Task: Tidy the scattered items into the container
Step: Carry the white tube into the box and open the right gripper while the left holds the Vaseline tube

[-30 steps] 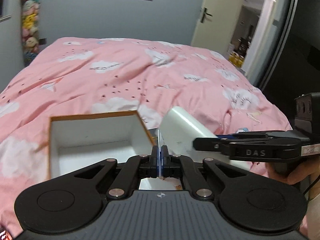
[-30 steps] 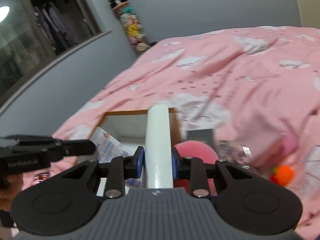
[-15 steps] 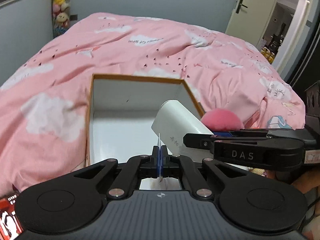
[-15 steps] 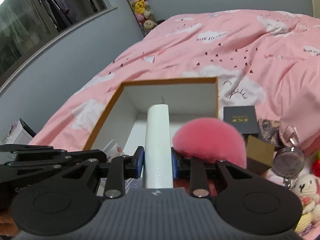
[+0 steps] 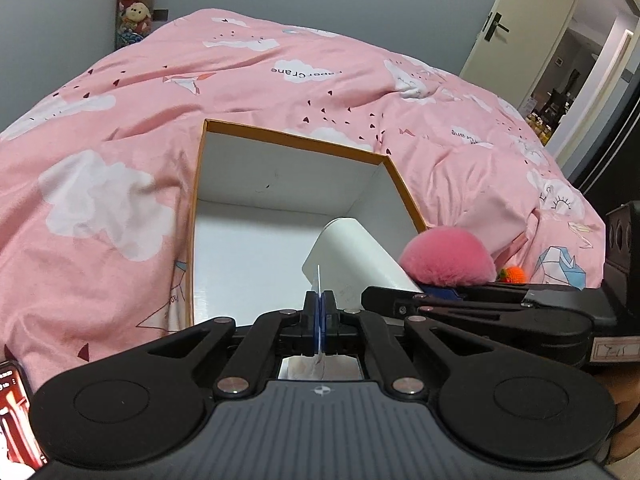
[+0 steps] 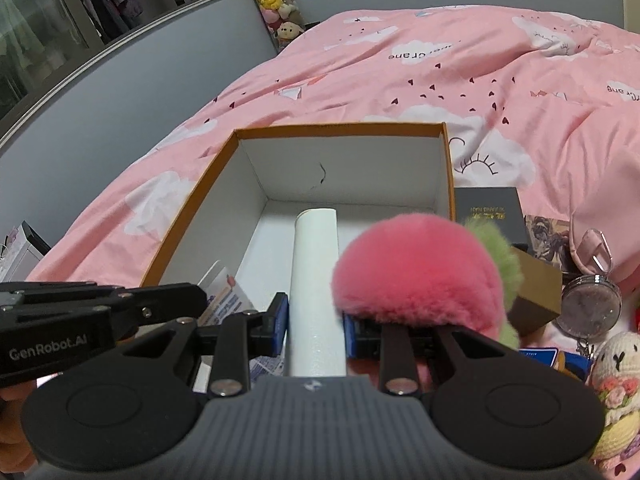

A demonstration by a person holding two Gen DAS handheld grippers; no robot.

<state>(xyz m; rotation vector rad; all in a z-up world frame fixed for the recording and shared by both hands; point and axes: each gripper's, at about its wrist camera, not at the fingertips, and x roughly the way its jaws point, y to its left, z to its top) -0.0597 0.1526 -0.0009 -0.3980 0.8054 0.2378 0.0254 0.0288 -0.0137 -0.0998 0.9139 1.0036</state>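
An open white box with an orange rim (image 5: pixel 296 140) (image 6: pixel 340 128) lies on the pink duvet. My right gripper (image 6: pixel 316 320) is shut on a white tube (image 6: pixel 316 280), whose far end reaches over the box floor. The tube (image 5: pixel 352 256) and that gripper (image 5: pixel 370 299) enter from the right in the left wrist view. My left gripper (image 5: pixel 320 300) is shut on a thin printed packet (image 5: pixel 319 280), seen edge-on. From the right wrist view the packet (image 6: pixel 224 296) hangs at the box's near left corner in the left gripper (image 6: pixel 198 296).
A fluffy pink pompom (image 6: pixel 416 268) (image 5: pixel 448 258) sits at the box's near right corner. Right of the box lie a black box (image 6: pixel 490 216), a brown box (image 6: pixel 536 292), a round mirror (image 6: pixel 590 306) and a crocheted chick (image 6: pixel 618 368). A phone (image 5: pixel 12 412) lies at the near left.
Both grippers have come forward and down over the box, which now fills more of each view. The tube's end now sits inside the box. Both grips are unchanged.
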